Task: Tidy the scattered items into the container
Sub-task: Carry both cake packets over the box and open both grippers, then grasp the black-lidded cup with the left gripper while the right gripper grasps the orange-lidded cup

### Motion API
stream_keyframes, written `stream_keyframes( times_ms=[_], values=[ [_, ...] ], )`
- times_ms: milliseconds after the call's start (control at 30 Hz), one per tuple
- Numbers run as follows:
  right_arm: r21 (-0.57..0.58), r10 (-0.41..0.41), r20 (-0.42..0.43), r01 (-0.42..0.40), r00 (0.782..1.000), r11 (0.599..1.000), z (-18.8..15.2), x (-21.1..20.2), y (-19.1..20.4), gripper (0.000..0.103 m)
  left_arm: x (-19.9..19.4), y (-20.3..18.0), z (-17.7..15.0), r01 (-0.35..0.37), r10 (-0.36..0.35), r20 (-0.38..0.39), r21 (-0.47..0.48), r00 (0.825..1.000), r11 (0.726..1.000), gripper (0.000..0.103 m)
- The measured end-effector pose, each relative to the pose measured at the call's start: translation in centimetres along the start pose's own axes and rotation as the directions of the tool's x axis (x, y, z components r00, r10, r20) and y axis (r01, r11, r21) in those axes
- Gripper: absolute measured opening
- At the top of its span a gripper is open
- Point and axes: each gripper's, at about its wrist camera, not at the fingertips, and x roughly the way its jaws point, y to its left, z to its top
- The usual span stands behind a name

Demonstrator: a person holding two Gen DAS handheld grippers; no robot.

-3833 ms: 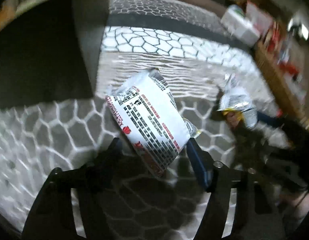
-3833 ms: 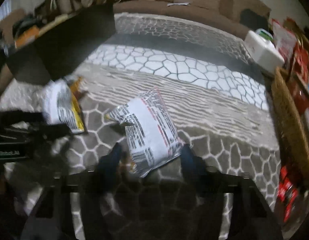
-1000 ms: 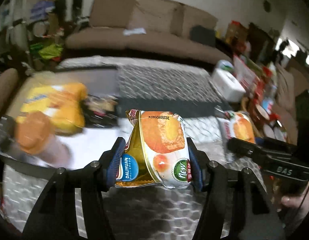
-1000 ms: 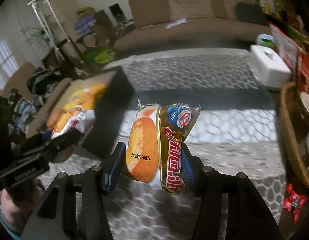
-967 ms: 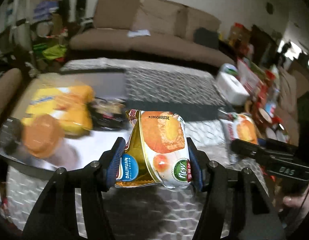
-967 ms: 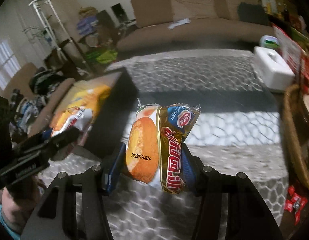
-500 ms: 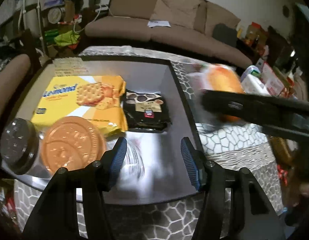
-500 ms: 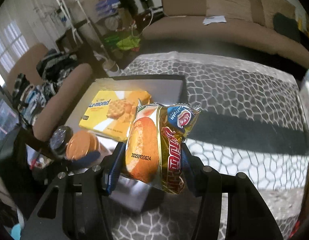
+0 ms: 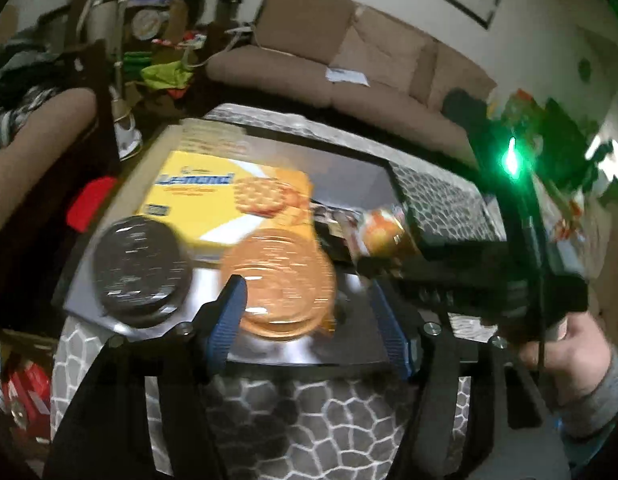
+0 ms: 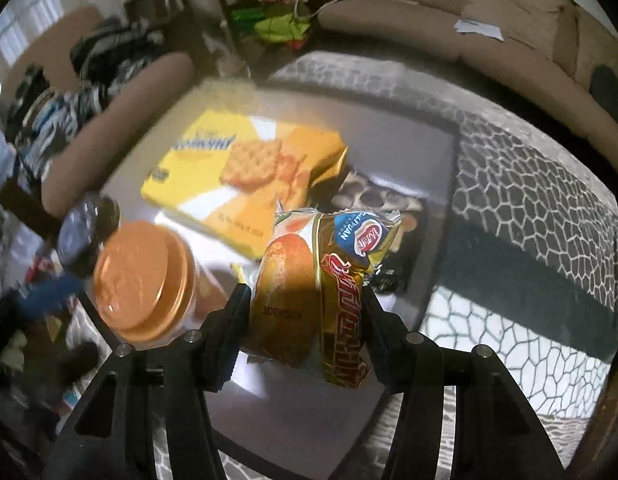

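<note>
Cake packet (image 10: 309, 300) is held upright in the right tongs (image 10: 305, 312) above the container (image 10: 441, 152); left tongs (image 9: 309, 316) are opening, empty.

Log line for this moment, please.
left tool: opening, nothing between | right tool: shut on cake pack, over container

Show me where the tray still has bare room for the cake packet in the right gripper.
Bare floor lies along the grey tray's near edge, below the gold cake packet, and its far right corner. Crowded: yellow cracker box, orange-lidded jar, black-lidded jar.
</note>
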Motion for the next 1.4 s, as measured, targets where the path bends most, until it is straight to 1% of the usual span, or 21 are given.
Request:
stream_keyframes(
  times_ms=[167,200,233,267,333,433,467,567,600,667,800,867,900,967,1133,1167,1200,1233,1267,1333,1400],
  values=[
    [-0.027,-0.066,-0.052,0.065,0.996,0.998,-1.1,1.4,0.7,0.056,-0.8,3.8,0.4,-0.036,0.036,0.001,-0.065,0.999,0.997,0.063],
    [-0.031,-0.067,-0.047,0.065,0.997,0.997,-1.3,1.2,0.8,0.06,-1.1,4.4,0.4,-0.039,0.04,0.003,-0.078,0.999,0.996,0.063],
    [-0.03,-0.069,-0.04,0.068,0.997,0.997,-1.4,0.9,0.9,0.07,-1.3,5.0,0.6,-0.044,0.045,0.007,-0.088,0.999,0.995,0.065],
    [-0.027,-0.077,-0.02,0.076,0.997,0.997,-1.5,0.3,1.0,0.075,-1.5,5.5,0.8,-0.051,0.052,0.011,-0.09,0.999,0.995,0.07],
    [-0.017,-0.057,0.009,0.057,0.998,0.998,-1.4,-0.6,1.2,0.077,-2.1,6.5,1.1,-0.071,0.073,0.021,-0.091,0.997,0.993,0.072],
    [0.038,0.08,0.075,-0.083,0.994,0.996,-1.4,-2.3,1.2,0.08,-2.6,7.8,1.7,-0.075,0.078,0.022,-0.104,0.997,0.992,0.075],
    [0.064,0.169,0.103,-0.177,0.98,0.982,-1.6,-2.9,1.2,0.08,-2.8,8.3,1.7,-0.072,0.075,0.021,-0.113,0.997,0.991,0.076],
    [0.119,0.295,0.146,-0.313,0.944,0.942,-1.8,-3.2,1.6,0.08,-3.2,9.4,1.4,-0.102,0.106,0.026,-0.125,0.994,0.987,0.076],
    [0.125,0.297,0.146,-0.315,0.944,0.941,-1.7,-3.1,2.0,0.08,-3.2,9.7,1.3,-0.113,0.117,0.024,-0.127,0.993,0.985,0.076],
    [0.136,0.241,0.12,-0.257,0.963,0.957,-1.4,-2.5,2.9,0.08,-3.1,10.4,0.9,-0.121,0.124,0.014,-0.139,0.992,0.983,0.076],
    [0.199,0.35,0.134,-0.371,0.927,0.907,-1.7,-1.6,2.8,0.08,-2.9,11.2,0.4,-0.126,0.129,0.007,-0.144,0.992,0.982,0.076],
    [0.221,0.361,0.09,-0.372,0.928,0.901,-1.8,-0.5,3.2,0.075,-2.8,11.6,0.4,-0.119,0.12,0.0,-0.156,0.993,0.981,0.076],
    [0.224,0.356,0.08,-0.365,0.931,0.904,-1.8,0.0,3.5,0.067,-2.9,11.6,0.4,-0.104,0.106,0.001,-0.163,0.994,0.981,0.076],
    [0.214,0.374,0.098,-0.386,0.922,0.897,-1.8,0.1,3.9,0.059,-3.2,11.3,0.5,-0.063,0.065,0.005,-0.167,0.998,0.984,0.076],
    [0.092,0.287,0.063,-0.292,0.956,0.952,-1.0,-0.8,5.9,0.056,-2.9,8.8,1.1,0.0,-0.001,-0.002,-0.142,1.0,0.99,0.079],
    [0.048,0.234,0.071,-0.238,0.97,0.97,-1.0,-1.2,6.5,0.055,-2.6,8.4,1.2,0.002,-0.003,-0.008,-0.146,1.0,0.989,0.079],
    [0.003,0.18,0.092,-0.181,0.979,0.983,-1.0,-1.8,7.1,0.046,-2.5,8.2,1.3,0.003,-0.004,-0.01,-0.154,1.0,0.988,0.079],
    [-0.051,0.125,0.12,-0.12,0.985,0.992,-0.9,-2.5,7.8,0.03,-2.4,8.2,1.4,0.001,-0.003,-0.01,-0.164,1.0,0.986,0.079],
    [-0.107,0.067,0.116,-0.055,0.991,0.993,-0.9,-2.6,8.7,0.025,-2.3,8.3,1.4,-0.002,-0.001,-0.012,-0.18,1.0,0.984,0.079],
    [-0.126,0.108,0.084,-0.097,0.991,0.987,-0.7,-2.4,9.3,0.026,-1.9,8.6,1.4,-0.004,-0.001,-0.026,-0.192,1.0,0.981,0.08],
    [-0.078,0.131,0.072,-0.126,0.989,0.989,-0.6,-2.1,8.8,0.029,-1.5,8.9,1.3,-0.014,0.004,-0.05,-0.189,0.999,0.982,0.08]
  ],
)
